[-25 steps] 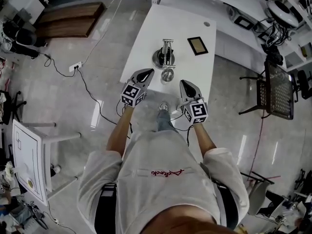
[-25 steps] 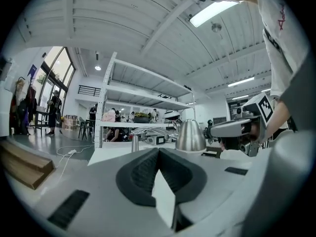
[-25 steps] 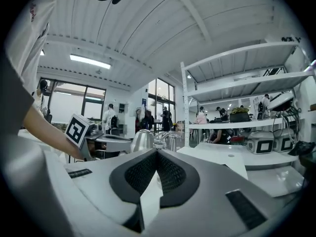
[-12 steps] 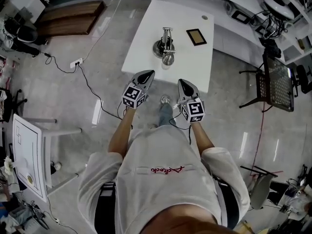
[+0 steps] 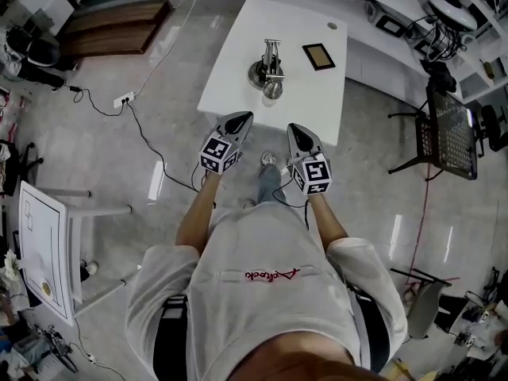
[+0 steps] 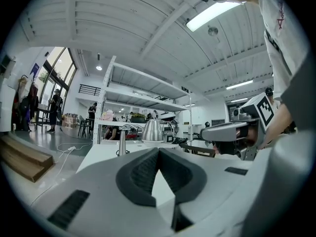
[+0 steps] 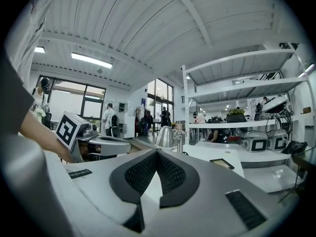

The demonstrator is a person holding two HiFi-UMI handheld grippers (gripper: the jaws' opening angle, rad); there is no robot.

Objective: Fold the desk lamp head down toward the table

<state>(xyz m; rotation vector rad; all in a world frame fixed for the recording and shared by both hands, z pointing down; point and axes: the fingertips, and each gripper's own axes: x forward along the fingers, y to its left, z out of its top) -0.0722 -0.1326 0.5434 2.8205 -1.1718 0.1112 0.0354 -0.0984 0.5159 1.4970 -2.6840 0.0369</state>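
The metal desk lamp (image 5: 268,74) stands on the white table (image 5: 234,66), its silver head (image 5: 272,90) hanging toward the near edge. Both grippers hover short of that edge, above the floor. My left gripper (image 5: 245,117) is shut and holds nothing; its view shows its jaws (image 6: 158,150) closed, with the lamp head (image 6: 152,131) and lamp post (image 6: 122,142) far ahead. Beside it, my right gripper (image 5: 291,127) is also shut and empty. The right gripper view shows its closed tips (image 7: 156,152) and the lamp head (image 7: 166,137) beyond them.
A small dark-framed tablet (image 5: 318,55) lies on the table right of the lamp. A black mesh chair (image 5: 451,137) stands at the right. A power strip with cables (image 5: 123,103) lies on the floor at the left, beyond it a wooden board (image 5: 111,30).
Both grippers have drawn back from over the table's near edge toward the person. The table and lamp now lie farther ahead. The jaws stay shut.
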